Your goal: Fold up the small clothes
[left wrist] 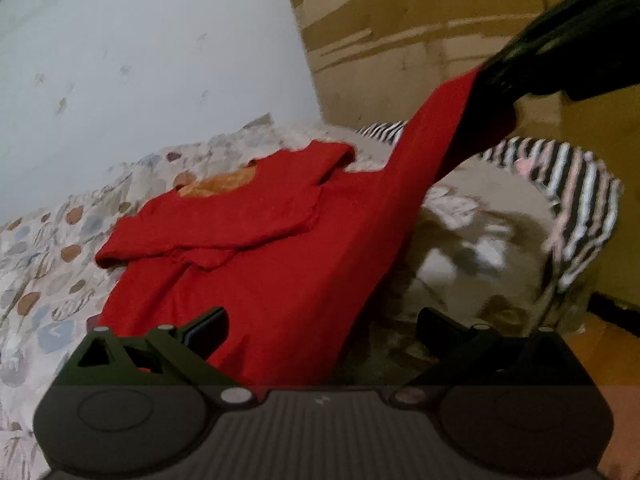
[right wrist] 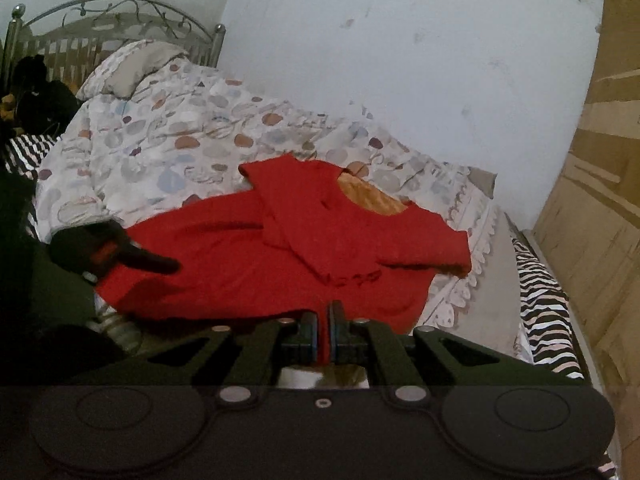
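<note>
A red garment [right wrist: 280,256] lies spread on a bed, over a quilt [right wrist: 168,148] printed with pebble shapes in grey, blue and rust. Its sleeves are folded inward across the chest, and an orange lining shows at the neckline, which points toward the white wall [right wrist: 400,60].

The right gripper [right wrist: 324,320] is clenched on the garment's hem near the foot edge of the bed, a sliver of red cloth pinched between its pads. In the left wrist view that corner of the hem is drawn up off the bed into a taut red ridge.

The left gripper [left wrist: 320,330] is released, its fingers [left wrist: 208,330] spread wide above the opposite hem corner, gripping nothing.

A black-and-white striped sheet [right wrist: 544,304] runs along the bed's edge beside a wooden wardrobe [right wrist: 600,160]. A metal headboard [right wrist: 112,12] stands at the far end.
</note>
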A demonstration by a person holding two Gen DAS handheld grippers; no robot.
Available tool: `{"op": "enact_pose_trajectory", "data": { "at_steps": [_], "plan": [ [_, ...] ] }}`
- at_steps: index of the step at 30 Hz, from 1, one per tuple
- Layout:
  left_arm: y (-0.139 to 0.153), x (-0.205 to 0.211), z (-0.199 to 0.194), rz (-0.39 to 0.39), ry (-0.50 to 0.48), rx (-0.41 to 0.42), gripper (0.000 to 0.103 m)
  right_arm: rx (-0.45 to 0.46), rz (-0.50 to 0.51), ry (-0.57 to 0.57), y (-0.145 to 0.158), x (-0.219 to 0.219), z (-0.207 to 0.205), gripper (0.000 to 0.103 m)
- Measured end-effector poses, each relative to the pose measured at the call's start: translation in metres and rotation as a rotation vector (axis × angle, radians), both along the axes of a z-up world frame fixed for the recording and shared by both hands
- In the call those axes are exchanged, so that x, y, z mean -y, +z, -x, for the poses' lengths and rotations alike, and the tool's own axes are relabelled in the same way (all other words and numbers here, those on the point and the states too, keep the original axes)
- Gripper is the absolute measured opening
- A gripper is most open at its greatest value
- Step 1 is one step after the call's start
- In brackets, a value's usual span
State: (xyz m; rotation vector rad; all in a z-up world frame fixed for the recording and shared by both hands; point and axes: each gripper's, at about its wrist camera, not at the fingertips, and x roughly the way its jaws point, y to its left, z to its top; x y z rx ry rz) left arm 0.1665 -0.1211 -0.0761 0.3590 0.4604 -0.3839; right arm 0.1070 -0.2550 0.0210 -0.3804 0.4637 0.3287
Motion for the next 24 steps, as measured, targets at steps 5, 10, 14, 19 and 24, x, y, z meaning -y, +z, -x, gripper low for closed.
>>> {"op": "enact_pose_trajectory", "data": {
  "at_steps": [5,10,14,19,24],
  "plan": [
    [-0.001,-0.02,-0.011,-0.053,0.088,0.044,0.096,0.055,-0.021,-0.017,0.003,0.003,0.004,0.004],
    [-0.005,-0.061,-0.013,-0.144,0.121,0.087,0.09,0.09,-0.036,-0.026,0.007,0.007,0.006,0.004],
    [-0.001,-0.087,-0.007,-0.178,0.127,0.14,0.09,0.112,-0.05,-0.032,0.009,0.009,0.007,0.004],
    [-0.002,-0.102,0.002,-0.236,0.137,0.171,0.09,0.133,-0.053,-0.034,0.013,0.006,0.008,0.004],
    [-0.014,-0.121,0.008,-0.263,0.179,0.111,0.09,0.156,-0.071,-0.063,0.019,0.01,0.006,0.004]
  ]
}}
